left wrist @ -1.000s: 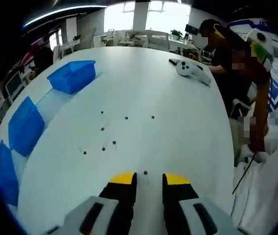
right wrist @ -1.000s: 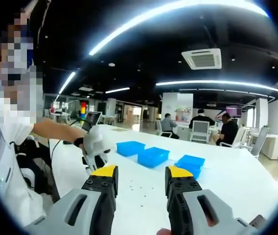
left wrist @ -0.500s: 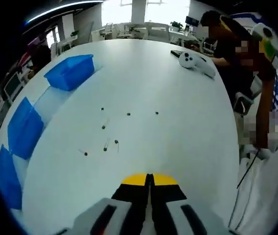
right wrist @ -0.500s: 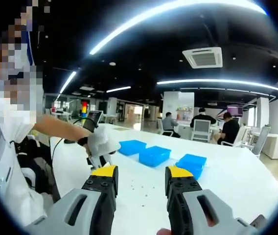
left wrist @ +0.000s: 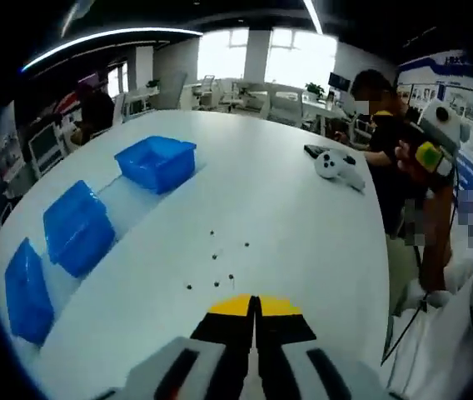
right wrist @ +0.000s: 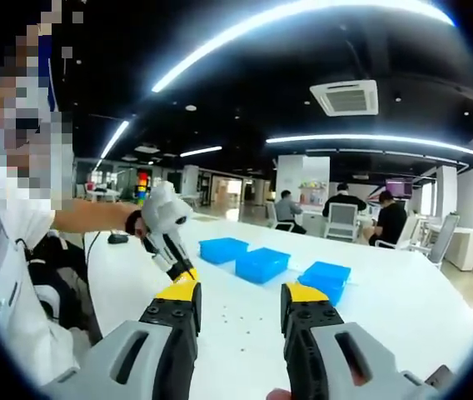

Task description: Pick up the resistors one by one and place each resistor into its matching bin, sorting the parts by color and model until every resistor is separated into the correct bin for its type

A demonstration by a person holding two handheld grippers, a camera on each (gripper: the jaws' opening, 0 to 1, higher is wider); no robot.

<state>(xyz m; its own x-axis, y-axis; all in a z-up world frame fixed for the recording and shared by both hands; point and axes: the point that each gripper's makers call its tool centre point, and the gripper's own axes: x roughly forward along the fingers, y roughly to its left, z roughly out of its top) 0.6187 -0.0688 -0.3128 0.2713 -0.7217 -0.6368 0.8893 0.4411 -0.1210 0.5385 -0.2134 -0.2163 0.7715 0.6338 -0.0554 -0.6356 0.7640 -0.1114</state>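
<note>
Several small dark resistors (left wrist: 215, 257) lie scattered on the white table (left wrist: 303, 225), just beyond my left gripper (left wrist: 255, 302). Its yellow-tipped jaws are pressed together above the table; the resistor they closed over is hidden between them. Three blue bins sit along the table's left side: far (left wrist: 156, 162), middle (left wrist: 78, 225) and near (left wrist: 27, 287). In the right gripper view my right gripper (right wrist: 241, 300) is open with nothing between its fingers. The left gripper (right wrist: 166, 229) hangs raised at the left, and the blue bins (right wrist: 261, 264) stand beyond the resistors (right wrist: 236, 317).
A white controller (left wrist: 336, 165) and a dark flat object lie at the table's far right. The person (left wrist: 395, 150) holding the grippers stands at the right edge. Seated people (right wrist: 341, 221) and chairs are beyond the table's far end.
My left gripper shut over the resistor that lay between its jaws, then rose off the table with its view tilting up. The right gripper stayed open and still.
</note>
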